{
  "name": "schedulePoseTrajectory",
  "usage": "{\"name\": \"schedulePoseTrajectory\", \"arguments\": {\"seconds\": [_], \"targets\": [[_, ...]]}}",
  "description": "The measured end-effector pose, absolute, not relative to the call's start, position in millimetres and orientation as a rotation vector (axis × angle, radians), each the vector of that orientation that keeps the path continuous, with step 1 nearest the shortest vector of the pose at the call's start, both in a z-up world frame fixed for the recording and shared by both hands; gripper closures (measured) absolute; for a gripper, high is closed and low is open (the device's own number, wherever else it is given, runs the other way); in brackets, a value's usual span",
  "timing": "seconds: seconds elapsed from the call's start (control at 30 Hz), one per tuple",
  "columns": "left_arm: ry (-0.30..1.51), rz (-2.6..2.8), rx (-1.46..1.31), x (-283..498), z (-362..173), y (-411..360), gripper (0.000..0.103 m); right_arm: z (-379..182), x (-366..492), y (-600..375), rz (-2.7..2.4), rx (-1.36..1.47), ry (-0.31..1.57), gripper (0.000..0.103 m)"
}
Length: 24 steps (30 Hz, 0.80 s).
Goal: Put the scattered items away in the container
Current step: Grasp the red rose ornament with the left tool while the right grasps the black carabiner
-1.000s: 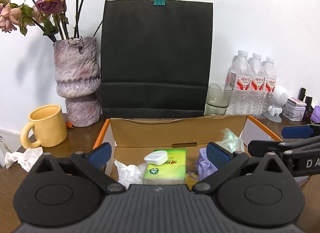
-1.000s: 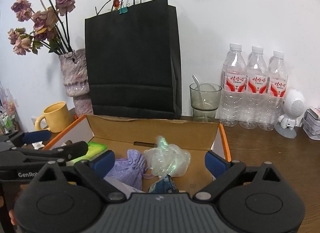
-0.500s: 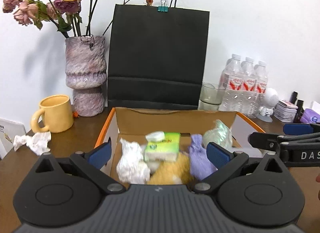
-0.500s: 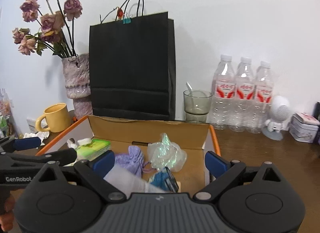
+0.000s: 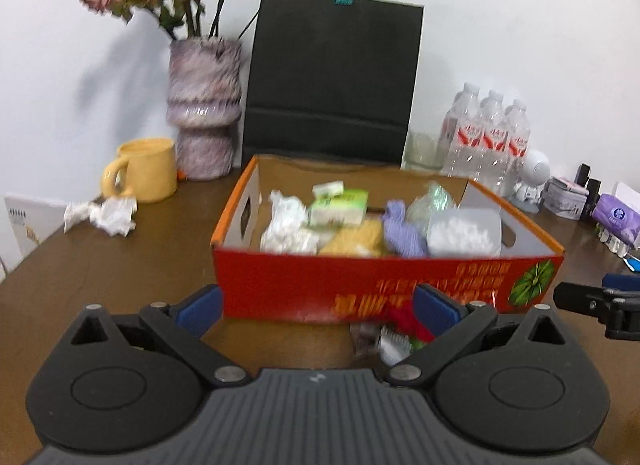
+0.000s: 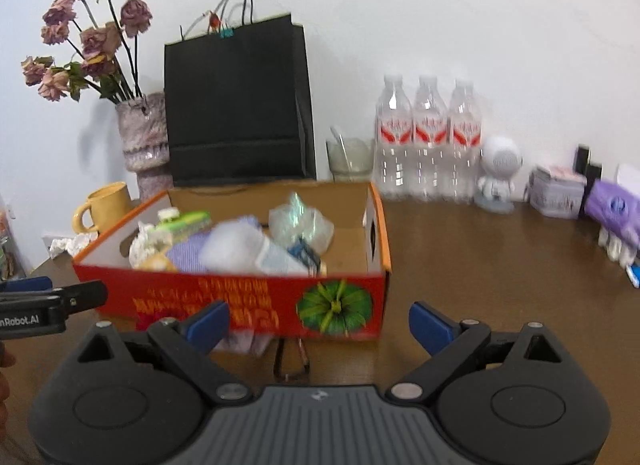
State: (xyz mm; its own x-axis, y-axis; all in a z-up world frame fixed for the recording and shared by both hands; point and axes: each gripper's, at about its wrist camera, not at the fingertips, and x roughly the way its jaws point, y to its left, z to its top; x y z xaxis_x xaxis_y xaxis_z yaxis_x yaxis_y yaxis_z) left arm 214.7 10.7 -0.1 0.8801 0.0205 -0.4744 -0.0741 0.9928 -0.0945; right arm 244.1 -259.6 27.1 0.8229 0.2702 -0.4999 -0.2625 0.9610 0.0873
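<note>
A red cardboard box (image 5: 384, 285) (image 6: 248, 299) sits on the brown table, filled with a green tissue pack (image 5: 339, 207), crumpled white paper (image 5: 286, 225), a purple pouch (image 5: 400, 231) and a clear tub (image 5: 464, 233). My left gripper (image 5: 316, 307) is open in front of the box with nothing between its fingers. My right gripper (image 6: 318, 321) is open too, also empty, near the box's front right. A small red and white item (image 5: 396, 335) lies on the table in front of the box. A dark looped object (image 6: 290, 361) lies there in the right wrist view.
Crumpled tissue (image 5: 102, 215) lies left of the box by a yellow mug (image 5: 140, 175). Behind stand a vase of dried roses (image 5: 204, 105), a black paper bag (image 5: 332, 81), a glass (image 6: 350, 159) and water bottles (image 6: 428, 141). Small items (image 6: 556, 193) line the far right.
Both grippers have pulled back and up from over the box, so its red front wall now shows. Both stay open and empty.
</note>
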Motion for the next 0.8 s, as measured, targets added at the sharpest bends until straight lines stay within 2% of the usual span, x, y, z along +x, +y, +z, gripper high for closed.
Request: {"name": "schedulePoseTrajectory", "arguments": {"seconds": [0.1, 0.23, 0.37, 0.6, 0.67, 0.8], "targets": [[0.511, 0.032, -0.110, 213, -7, 8, 0.000, 15, 242, -254, 0.301, -0.013, 0.568, 0.013], [0.549, 0.007, -0.072, 217, -17, -2, 0.005, 1, 247, -242, 0.290, -0.078, 0.592, 0.017], [0.596, -0.053, -0.007, 225, -27, -17, 0.013, -9, 259, -236, 0.298, -0.104, 0.631, 0.030], [0.603, -0.090, 0.071, 239, -35, -45, 0.013, -15, 276, -228, 0.320, -0.132, 0.637, 0.032], [0.612, -0.084, 0.078, 245, -37, -49, 0.014, -17, 281, -227, 0.326, -0.134, 0.648, 0.041], [0.594, -0.094, 0.069, 248, -37, -49, 0.016, -20, 289, -229, 0.353, -0.111, 0.676, 0.046]]}}
